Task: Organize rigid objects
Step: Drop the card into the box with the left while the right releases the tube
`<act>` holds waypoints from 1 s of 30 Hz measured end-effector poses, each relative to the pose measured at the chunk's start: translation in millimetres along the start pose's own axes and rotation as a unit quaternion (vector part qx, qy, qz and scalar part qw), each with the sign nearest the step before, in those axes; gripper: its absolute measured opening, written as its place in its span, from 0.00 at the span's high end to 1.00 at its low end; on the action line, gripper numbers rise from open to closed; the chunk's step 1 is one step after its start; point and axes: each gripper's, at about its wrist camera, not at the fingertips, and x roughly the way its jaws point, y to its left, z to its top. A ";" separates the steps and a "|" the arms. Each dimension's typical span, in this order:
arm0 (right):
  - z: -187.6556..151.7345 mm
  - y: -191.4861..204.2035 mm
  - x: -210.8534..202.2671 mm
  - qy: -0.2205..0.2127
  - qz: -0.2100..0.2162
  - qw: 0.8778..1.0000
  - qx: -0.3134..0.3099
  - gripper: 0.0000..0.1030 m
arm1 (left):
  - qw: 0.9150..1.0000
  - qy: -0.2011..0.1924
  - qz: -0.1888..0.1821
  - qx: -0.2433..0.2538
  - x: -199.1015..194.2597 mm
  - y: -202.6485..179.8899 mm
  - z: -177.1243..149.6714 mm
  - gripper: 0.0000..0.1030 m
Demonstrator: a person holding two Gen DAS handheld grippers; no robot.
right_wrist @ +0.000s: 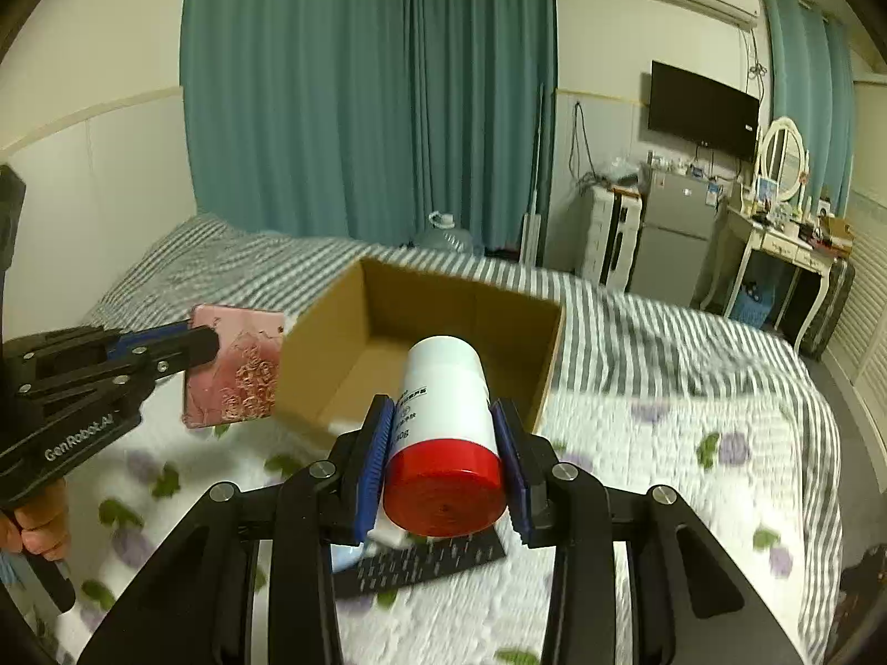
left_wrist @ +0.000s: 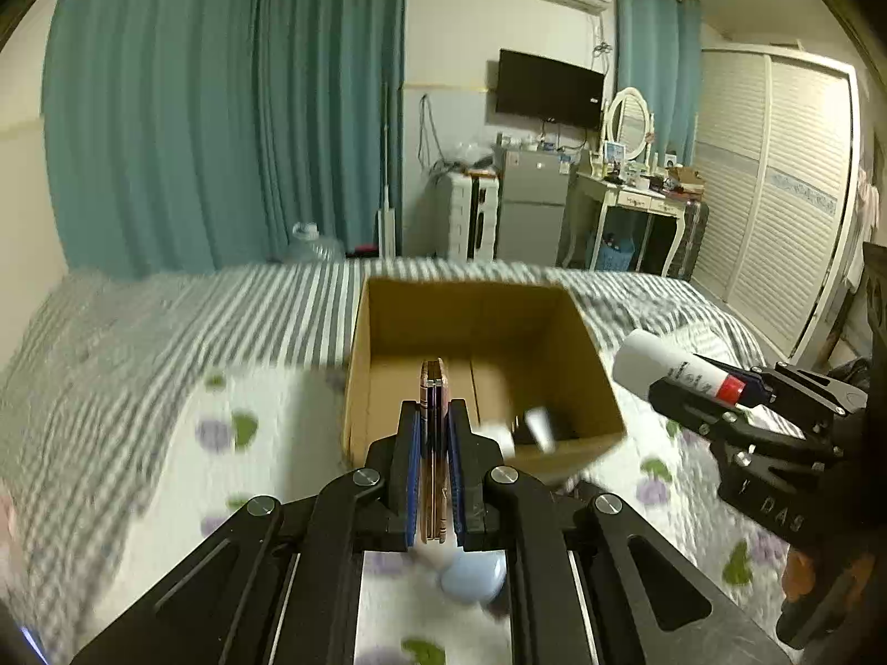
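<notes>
My left gripper (left_wrist: 434,415) is shut on a thin pink phone-like slab (left_wrist: 433,388), held edge-on above the bed in front of the open cardboard box (left_wrist: 388,327). The right wrist view shows that pink slab (right_wrist: 244,371) flat-faced beside the box (right_wrist: 327,343). My right gripper (right_wrist: 443,421) is shut on a white bottle with a red cap (right_wrist: 443,415), lying along the fingers and pointing at the box. In the left wrist view the bottle (left_wrist: 665,366) hangs to the right of the box. Small white and dark items (left_wrist: 532,426) lie in the box.
The box stands on a bed with a striped cover (left_wrist: 222,299) and a flowered white quilt (left_wrist: 166,443). A pale blue object (left_wrist: 471,576) and a black flat item (right_wrist: 421,559) lie on the quilt under the grippers. A hand (right_wrist: 39,526) grips the left tool.
</notes>
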 end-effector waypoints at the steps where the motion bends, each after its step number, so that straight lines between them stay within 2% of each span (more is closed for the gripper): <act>1: 6.7 -2.3 6.2 -0.003 0.002 1.000 0.001 0.65 | 1.000 -0.002 0.002 0.007 7.9 -3.1 8.7 0.92; 7: 24.8 -15.9 52.3 0.004 -0.003 1.000 -0.003 0.65 | 0.999 0.024 -0.003 0.026 71.1 -13.0 30.3 0.92; 13: 29.5 -34.3 105.0 0.026 -0.008 1.000 0.005 0.65 | 0.998 0.064 0.007 0.026 140.9 -2.4 17.4 0.91; 17: 29.9 -39.1 129.5 0.039 -0.007 0.999 0.009 0.65 | 0.997 0.077 -0.003 0.016 161.5 2.8 14.6 0.91; 22: 34.6 -35.9 148.0 0.041 -0.013 0.999 0.000 0.65 | 0.997 0.072 0.003 0.011 167.8 6.6 16.9 0.87; 24: 37.8 -35.8 153.9 0.038 -0.014 0.999 -0.001 0.65 | 0.997 0.071 0.002 0.005 165.7 10.8 18.7 0.77; 25: 39.1 -36.2 157.7 0.036 -0.015 0.999 -0.003 0.65 | 0.997 0.072 0.003 0.004 164.0 12.6 19.2 0.61; 26: 40.0 -36.5 161.8 0.034 -0.014 0.999 -0.004 0.65 | 0.998 0.070 0.007 0.004 162.5 14.0 19.3 0.50; 30: 39.7 -42.8 170.5 0.028 -0.001 1.000 0.005 0.65 | 0.998 0.055 0.014 0.001 149.3 19.5 22.1 0.50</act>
